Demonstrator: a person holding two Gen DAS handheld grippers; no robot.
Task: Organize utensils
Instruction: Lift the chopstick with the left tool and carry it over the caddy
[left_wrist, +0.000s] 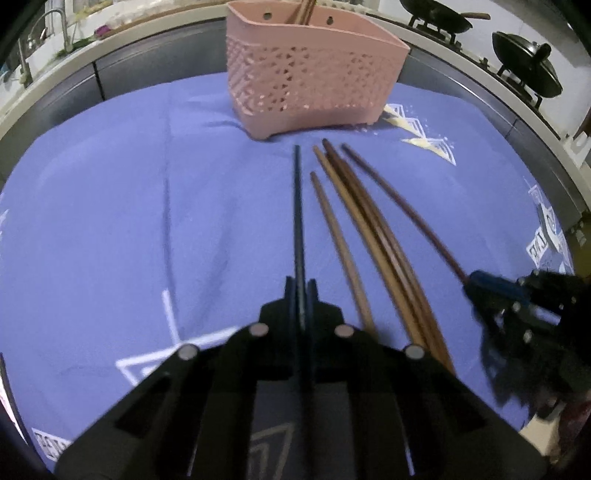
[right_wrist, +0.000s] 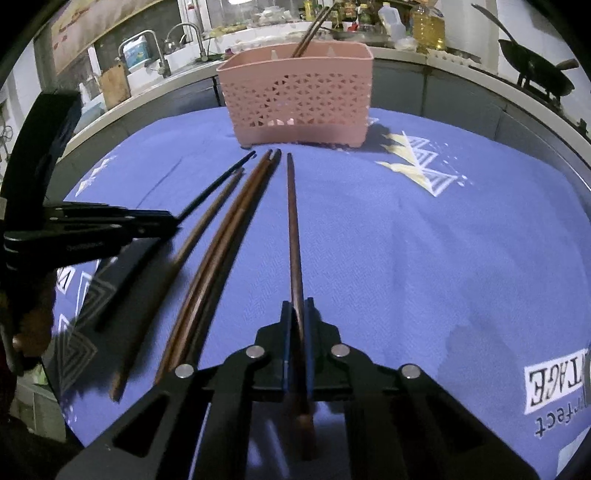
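Observation:
A pink perforated basket (left_wrist: 310, 70) stands at the far side of the blue cloth, with brown chopsticks sticking up inside; it also shows in the right wrist view (right_wrist: 299, 99). My left gripper (left_wrist: 300, 288) is shut on a dark blue-black chopstick (left_wrist: 297, 206) that points at the basket. My right gripper (right_wrist: 297, 310) is shut on a dark brown chopstick (right_wrist: 293, 221). Several brown chopsticks (left_wrist: 369, 229) lie on the cloth between the two grippers, also seen in the right wrist view (right_wrist: 225, 236). The right gripper shows at the right of the left wrist view (left_wrist: 480, 284).
The blue patterned cloth (left_wrist: 147, 221) covers the table. Behind it runs a kitchen counter with a sink and taps (right_wrist: 155, 55), bottles (right_wrist: 428, 26), and woks on a stove (left_wrist: 528, 62).

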